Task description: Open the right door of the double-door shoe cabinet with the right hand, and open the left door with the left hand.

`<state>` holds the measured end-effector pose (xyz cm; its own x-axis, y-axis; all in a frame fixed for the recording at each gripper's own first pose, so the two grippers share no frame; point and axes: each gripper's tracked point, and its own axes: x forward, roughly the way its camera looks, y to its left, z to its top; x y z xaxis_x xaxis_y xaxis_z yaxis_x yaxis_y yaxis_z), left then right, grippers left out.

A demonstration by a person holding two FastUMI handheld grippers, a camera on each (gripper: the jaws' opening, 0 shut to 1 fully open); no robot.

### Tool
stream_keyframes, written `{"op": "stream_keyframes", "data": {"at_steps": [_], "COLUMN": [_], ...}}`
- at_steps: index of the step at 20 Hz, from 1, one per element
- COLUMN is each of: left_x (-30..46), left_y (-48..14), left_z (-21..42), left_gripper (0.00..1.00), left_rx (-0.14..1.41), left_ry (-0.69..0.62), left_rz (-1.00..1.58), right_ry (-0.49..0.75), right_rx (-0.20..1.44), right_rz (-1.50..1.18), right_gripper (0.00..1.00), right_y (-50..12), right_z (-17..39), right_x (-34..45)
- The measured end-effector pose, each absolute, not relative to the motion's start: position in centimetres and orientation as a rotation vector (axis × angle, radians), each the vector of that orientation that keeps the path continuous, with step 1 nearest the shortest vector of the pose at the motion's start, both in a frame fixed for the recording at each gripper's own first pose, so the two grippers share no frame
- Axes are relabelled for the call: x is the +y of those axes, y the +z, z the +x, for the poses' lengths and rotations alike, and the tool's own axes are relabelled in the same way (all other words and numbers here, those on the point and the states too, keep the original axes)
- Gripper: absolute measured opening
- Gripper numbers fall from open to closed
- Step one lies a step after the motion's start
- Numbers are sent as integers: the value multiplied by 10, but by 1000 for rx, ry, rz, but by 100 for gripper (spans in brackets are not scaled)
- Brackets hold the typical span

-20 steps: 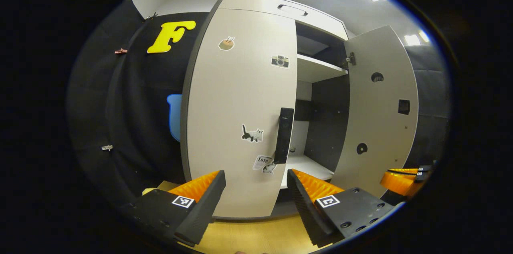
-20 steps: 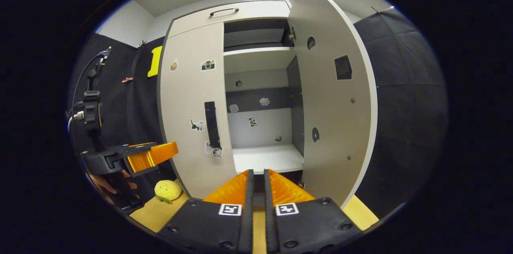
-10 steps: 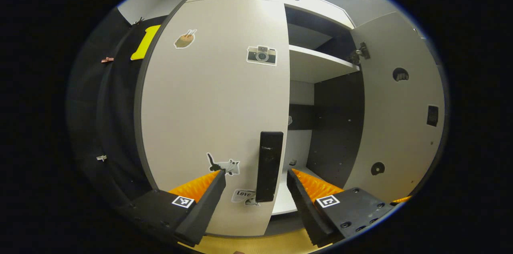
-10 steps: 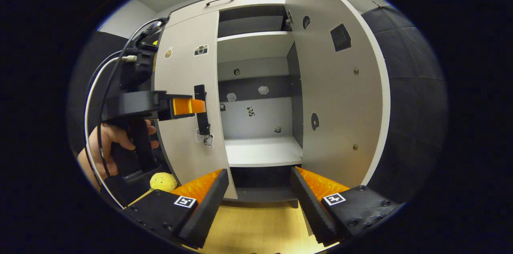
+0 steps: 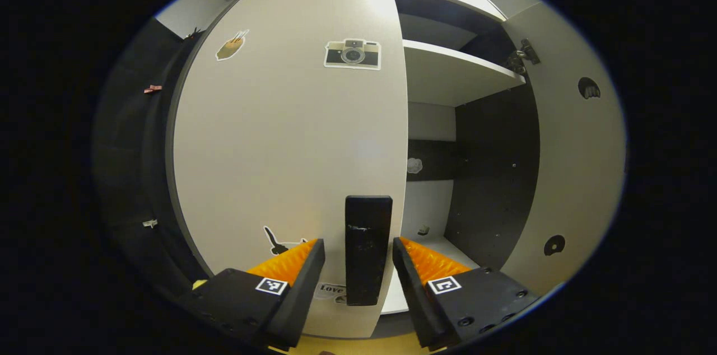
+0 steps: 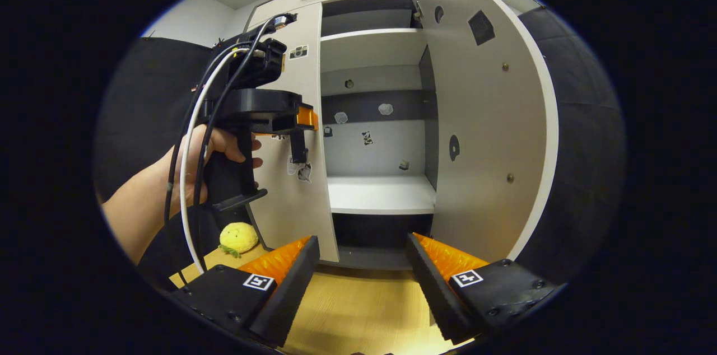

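Note:
The white left door (image 5: pixel 280 148) of the shoe cabinet stands closed, with stickers on its face. Its black upright handle (image 5: pixel 368 248) sits between the orange fingers (image 5: pixel 288 257) of my left gripper (image 5: pixel 358 247), which is open and straddles it without pressing. The right door (image 5: pixel 577 164) is swung wide open, showing the white shelves (image 5: pixel 454 72). In the right gripper view my right gripper (image 6: pixel 363 243) is open and holds nothing, low in front of the open compartment. There the left gripper (image 6: pixel 305 118), held by a hand (image 6: pixel 190 170), reaches the handle (image 6: pixel 298 149) of the left door (image 6: pixel 299 204), beside the open right door (image 6: pixel 487 120).
A small yellow plush toy (image 6: pixel 238 236) lies on the wooden surface (image 6: pixel 358 310) at the foot of the left door. Cables (image 6: pixel 193 136) trail from the left gripper. Black cloth walls flank the cabinet on both sides.
The left gripper moved forward until its open fingers straddle the left door's handle. The right gripper went from shut to open and shifted in front of the open compartment.

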<state>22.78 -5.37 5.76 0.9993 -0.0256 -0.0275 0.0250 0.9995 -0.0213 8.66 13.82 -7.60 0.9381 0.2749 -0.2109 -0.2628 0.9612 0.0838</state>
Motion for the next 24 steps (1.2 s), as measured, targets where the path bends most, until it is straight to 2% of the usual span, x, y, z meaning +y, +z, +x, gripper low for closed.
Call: {"op": "stream_keyframes", "data": {"at_steps": [2, 4, 5, 6, 12, 15, 17, 24], "left_x": [-56, -57, -57, -57, -57, -57, -57, -53], "left_y": [56, 52, 49, 48, 47, 48, 48, 48], "left_z": [228, 229, 229, 229, 228, 228, 226, 192], "left_gripper": [68, 56, 42, 37, 33, 20, 16, 16], "left_rx": [36, 50, 59, 65, 64, 55, 59, 48], "left_ry": [-16, -12, -9, -10, -12, -8, -22, -86], "left_rz": [-29, -44, -52, -48, -55, -76, -84, -113], "right_ry": [277, 279, 281, 282, 289, 292, 290, 237], "right_rx": [226, 229, 232, 232, 249, 253, 252, 269], "right_rz": [67, 71, 63, 46, 38, 20, 16, 44], "right_gripper": [99, 99, 99, 99, 99, 99, 99, 99], "right_y": [-77, -77, -79, -80, -85, -87, -86, -88], "right_z": [89, 90, 91, 91, 88, 85, 85, 80], "right_x": [134, 130, 130, 130, 124, 122, 120, 119]}}
